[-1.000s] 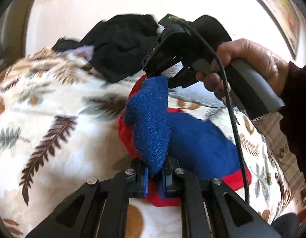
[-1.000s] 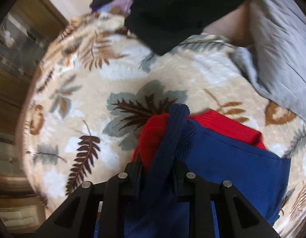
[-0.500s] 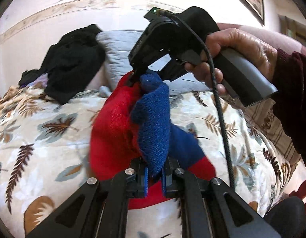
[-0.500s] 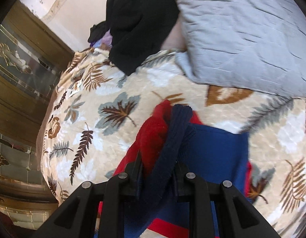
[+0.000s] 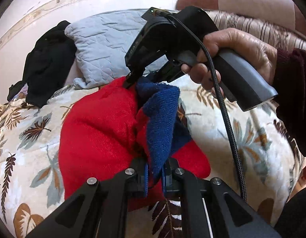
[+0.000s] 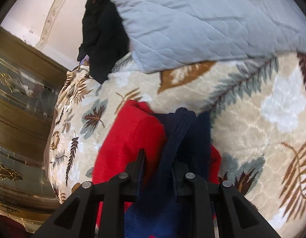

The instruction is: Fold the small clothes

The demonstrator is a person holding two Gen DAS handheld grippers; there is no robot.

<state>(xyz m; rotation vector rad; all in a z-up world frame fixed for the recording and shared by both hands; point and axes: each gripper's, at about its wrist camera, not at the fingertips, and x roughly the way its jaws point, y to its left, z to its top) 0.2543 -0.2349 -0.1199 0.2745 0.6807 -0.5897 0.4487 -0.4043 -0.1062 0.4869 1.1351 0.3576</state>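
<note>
Over the leaf-print blanket [image 5: 24, 130] you've got the red-and-blue knit garment [image 5: 97, 127] lifted between both tools. Your left gripper [image 5: 154, 173] is clamped narrow on a blue edge, fabric pinched right between the blue pads [image 5: 146, 175]. Your right gripper [image 6: 158, 168] also looks closed on a dark blue fold; in the left view its tip [image 5: 131, 79] bites the top of the cloth where red meets blue, your right hand [image 5: 238, 59] on the handle.

Key relation: the held blue strip runs as its long axis straight from the left gripper's jaws up and away to the right gripper's tip, so the two grips sit at opposite ends of one edge. Red body bunches to the left of that line and hangs down onto the blanket; the lower part touches the bed, upper part is off it.

Judgement: mid-fold, carrying the edge over. Next move likely lays that edge down toward the grey pillow [image 6: 202, 19] side or back toward you, can't tell which. Left gripper is nearer the draped bulk. Black clothes [image 5: 46, 59] sit well apart, beside the pillow.
</note>
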